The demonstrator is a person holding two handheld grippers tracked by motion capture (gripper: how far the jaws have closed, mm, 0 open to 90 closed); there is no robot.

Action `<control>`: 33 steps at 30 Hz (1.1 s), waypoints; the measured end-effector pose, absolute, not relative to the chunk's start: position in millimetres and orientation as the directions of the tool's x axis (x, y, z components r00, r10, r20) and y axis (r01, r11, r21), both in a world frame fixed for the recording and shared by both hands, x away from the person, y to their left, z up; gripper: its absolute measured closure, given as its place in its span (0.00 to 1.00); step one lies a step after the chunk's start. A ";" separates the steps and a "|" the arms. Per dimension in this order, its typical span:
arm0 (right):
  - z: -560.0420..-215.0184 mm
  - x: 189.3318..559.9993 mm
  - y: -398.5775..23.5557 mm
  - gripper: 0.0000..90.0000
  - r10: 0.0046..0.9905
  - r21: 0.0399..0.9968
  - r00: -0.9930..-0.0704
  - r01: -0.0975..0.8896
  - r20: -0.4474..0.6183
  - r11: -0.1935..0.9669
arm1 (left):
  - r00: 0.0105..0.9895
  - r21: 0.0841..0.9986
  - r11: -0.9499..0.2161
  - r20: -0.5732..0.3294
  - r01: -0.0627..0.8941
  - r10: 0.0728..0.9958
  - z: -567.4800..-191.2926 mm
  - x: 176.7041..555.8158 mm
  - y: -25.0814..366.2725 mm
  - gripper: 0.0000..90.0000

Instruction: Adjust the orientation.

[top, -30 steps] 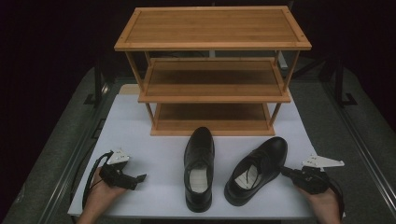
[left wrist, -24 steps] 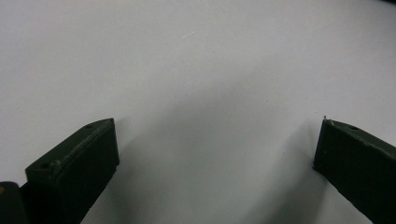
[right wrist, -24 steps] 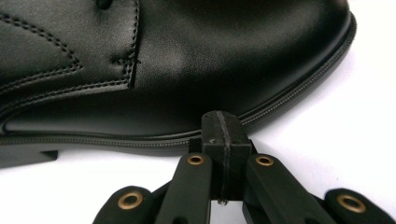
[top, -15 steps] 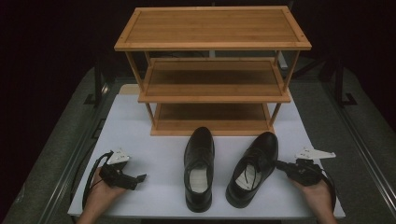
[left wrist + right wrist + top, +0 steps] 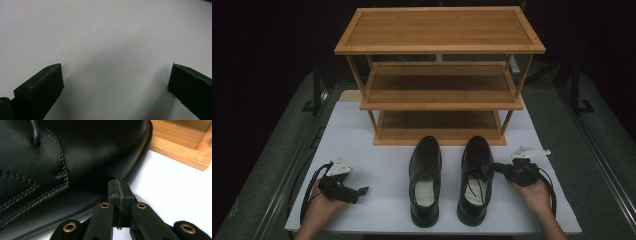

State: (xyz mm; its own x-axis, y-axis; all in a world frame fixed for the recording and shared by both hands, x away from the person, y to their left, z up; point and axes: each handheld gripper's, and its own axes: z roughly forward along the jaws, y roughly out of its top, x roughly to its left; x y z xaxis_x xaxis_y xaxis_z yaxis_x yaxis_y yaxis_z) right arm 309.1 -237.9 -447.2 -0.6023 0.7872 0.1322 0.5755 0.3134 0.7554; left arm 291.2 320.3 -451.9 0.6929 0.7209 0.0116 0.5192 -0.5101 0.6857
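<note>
Right shoe [image 5: 474, 180]: black leather lace-up, glossy, pale insole showing; it stands toe toward the rack on the white sheet [image 5: 372, 150], parallel to its partner.
Left shoe [image 5: 425, 181]: same make, just beside the first with a narrow gap between the 2, toe also toward the rack.
Right gripper [image 5: 501, 169]: jaws pressed together with nothing between them, the closed tip against the outer side of the right shoe.
Left gripper [image 5: 362, 191]: jaws spread wide and empty, resting over bare sheet, well apart from both shoes.
Right gripper view: close on the shoe [image 5: 62, 165]: double stitching, a lace, the ribbed welt at the sole edge, and the joined jaw tips [image 5: 119, 192] meeting the leather; a corner of wood [image 5: 182, 145] lies behind.
Left gripper view: white sheet [image 5: 105, 37] between 2 parted jaws.
Shoe rack [image 5: 439, 30]: 3 wooden tiers, all bare, standing directly beyond the toes.
Surroundings: grey table [image 5: 572, 130] under the sheet, darkness beyond.
</note>
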 end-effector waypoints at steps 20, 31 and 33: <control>-442.0 292.7 -227.9 1.00 0.731 0.762 -0.666 0.549 0.148 0.345 | 0.693 0.686 -0.510 0.012 0.519 0.721 -451.9 291.2 320.3 0.00; -450.5 273.8 -224.3 1.00 0.735 0.749 -0.661 0.560 0.148 0.353 | 0.693 0.685 -0.510 0.012 0.519 0.721 -451.9 291.3 320.3 0.00; -450.2 274.4 -221.5 1.00 0.742 0.749 -0.655 0.561 0.141 0.353 | 0.694 0.685 -0.511 0.011 0.520 0.720 -451.9 291.4 320.4 0.00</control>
State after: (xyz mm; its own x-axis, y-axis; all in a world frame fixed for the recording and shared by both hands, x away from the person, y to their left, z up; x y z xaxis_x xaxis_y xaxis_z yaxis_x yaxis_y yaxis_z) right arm 274.4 -221.5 -450.2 -0.6554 0.7420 0.1411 0.5611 0.3533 0.7486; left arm 291.4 320.4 -451.9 0.6935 0.7203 0.0111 0.5195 -0.5108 0.6850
